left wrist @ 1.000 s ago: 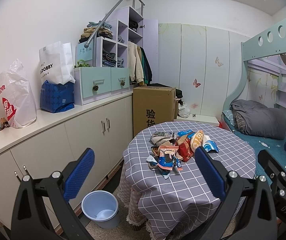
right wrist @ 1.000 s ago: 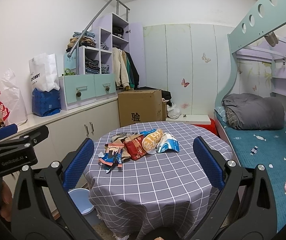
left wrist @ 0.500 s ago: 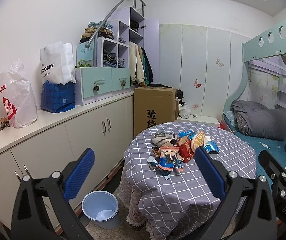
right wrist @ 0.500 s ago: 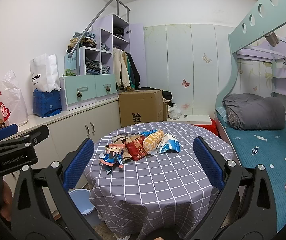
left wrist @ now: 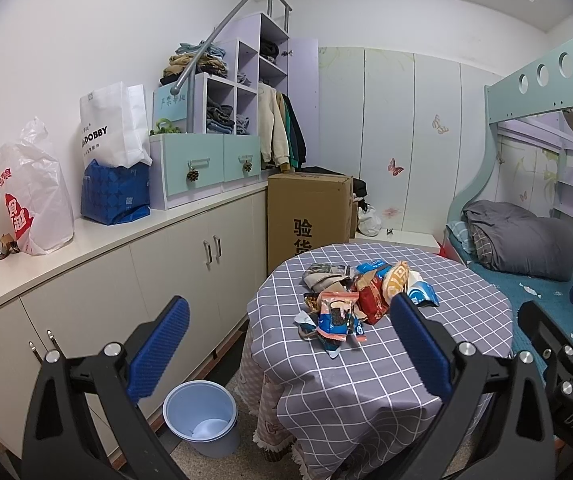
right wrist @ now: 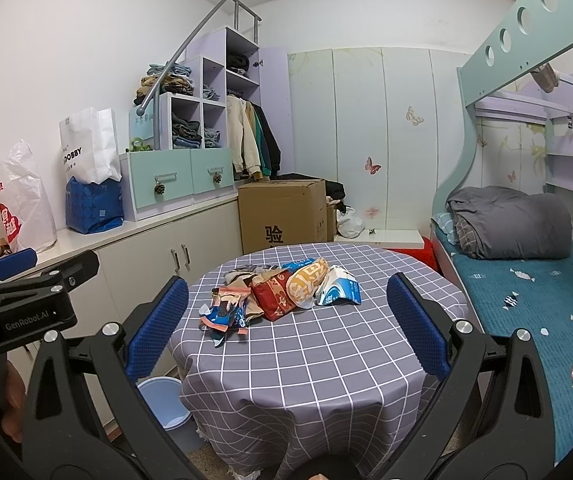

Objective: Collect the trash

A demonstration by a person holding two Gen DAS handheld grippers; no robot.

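both grippers held short of the table, jaws apart, nothing gripped.

left gripper (left wrist: 286, 344) fills the lower part of its frame, blue pads wide apart and empty; right gripper (right wrist: 282, 328) likewise in its own view, pads spread, empty. wrappers (right wrist: 282, 294) lie in a loose pile at frame centre on the round table (right wrist: 326, 360) with a grey checked cloth, nearer its far-left side. blue bin (left wrist: 202, 416) stands on the floor at lower left, beside the table and in front of the cabinets (left wrist: 190, 272). bed (right wrist: 526, 292) at right.
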